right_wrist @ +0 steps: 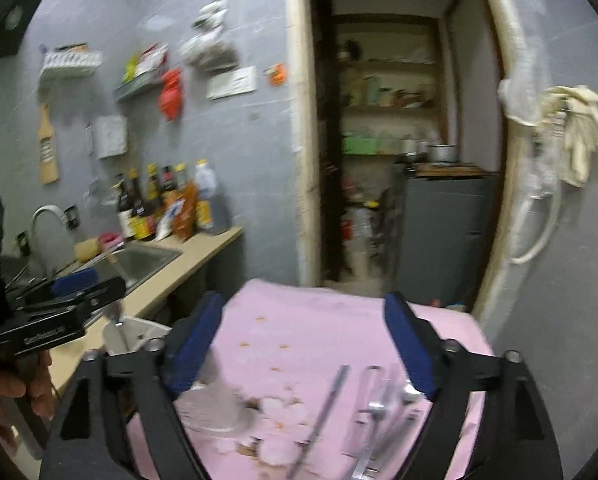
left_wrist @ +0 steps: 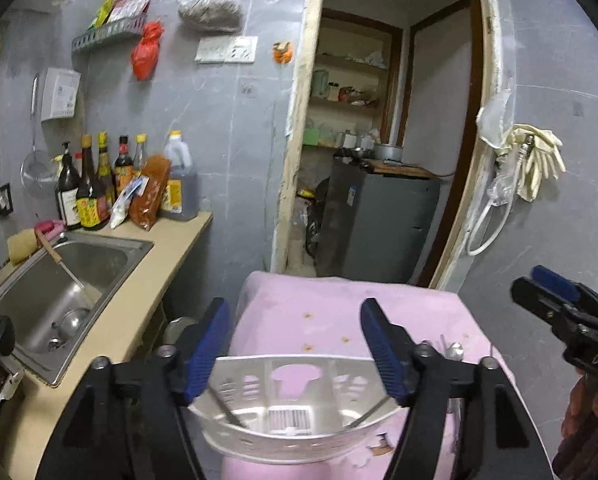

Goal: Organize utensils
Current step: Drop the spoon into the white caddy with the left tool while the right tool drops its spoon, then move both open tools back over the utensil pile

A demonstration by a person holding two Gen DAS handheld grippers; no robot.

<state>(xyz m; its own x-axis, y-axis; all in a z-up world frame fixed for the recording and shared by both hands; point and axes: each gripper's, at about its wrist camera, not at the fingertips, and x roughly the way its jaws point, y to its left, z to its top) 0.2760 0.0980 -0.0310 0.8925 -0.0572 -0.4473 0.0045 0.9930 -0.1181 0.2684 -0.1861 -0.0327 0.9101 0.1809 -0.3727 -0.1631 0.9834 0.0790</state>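
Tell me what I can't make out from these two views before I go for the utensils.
- Utensils on the pink cloth: right wrist view is motion-blurred, so type and count are unclear.
- Holder: near rim hidden by the left tool in the left wrist view.
- Chopsticks in the holder: upper ends hidden behind the tool's fingers.
- Right tool: open, nothing between its fingers.

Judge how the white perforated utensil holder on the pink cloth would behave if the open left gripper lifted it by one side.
The utensil holder looks like thin perforated plastic, so probably light. Its curved wall may flex under the left gripper. Two thin utensils lean inside it, so tilting would likely shift them.
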